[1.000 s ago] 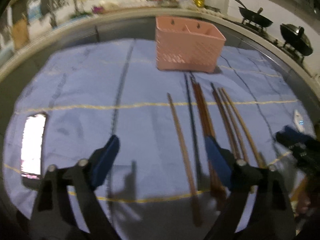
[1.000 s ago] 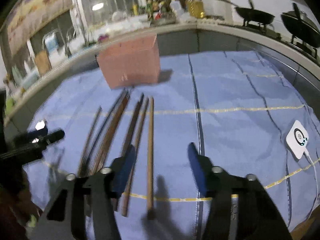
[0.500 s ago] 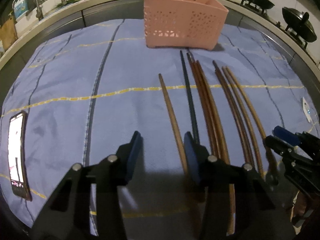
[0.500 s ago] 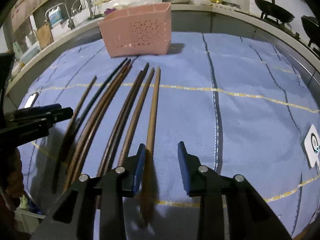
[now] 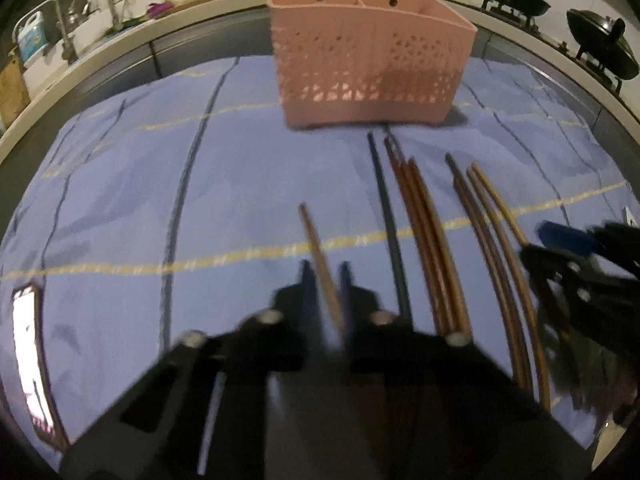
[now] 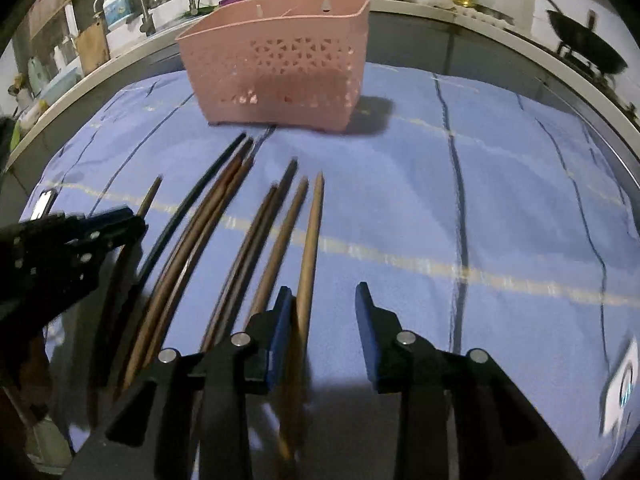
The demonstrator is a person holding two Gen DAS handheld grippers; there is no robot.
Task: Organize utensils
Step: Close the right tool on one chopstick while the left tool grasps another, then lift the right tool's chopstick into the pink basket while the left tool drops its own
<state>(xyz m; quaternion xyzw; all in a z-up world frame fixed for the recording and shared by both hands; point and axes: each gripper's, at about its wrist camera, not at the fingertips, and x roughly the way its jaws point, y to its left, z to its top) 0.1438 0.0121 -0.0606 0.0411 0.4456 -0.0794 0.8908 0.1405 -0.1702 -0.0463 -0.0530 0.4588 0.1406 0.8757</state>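
Observation:
Several long chopsticks lie side by side on a blue cloth (image 5: 120, 200) in front of a pink perforated basket (image 5: 368, 60). My left gripper (image 5: 326, 276) is shut on the leftmost brown chopstick (image 5: 316, 240), which sticks out forward between the fingers. My right gripper (image 6: 324, 304) is open around the near end of the rightmost light-brown chopstick (image 6: 310, 240), which lies against its left finger. The basket also shows in the right wrist view (image 6: 280, 68). Each gripper appears at the edge of the other's view.
A phone (image 5: 28, 360) lies on the cloth at the left. A white device (image 6: 624, 384) sits at the right edge. A dark chopstick (image 5: 388, 216) and bundles of brown ones (image 5: 428, 232) lie between the grippers. Woks (image 5: 600, 44) stand on the counter behind.
My left gripper has closed from wide open onto the leftmost chopstick. My right gripper has narrowed and moved forward over the rightmost chopstick.

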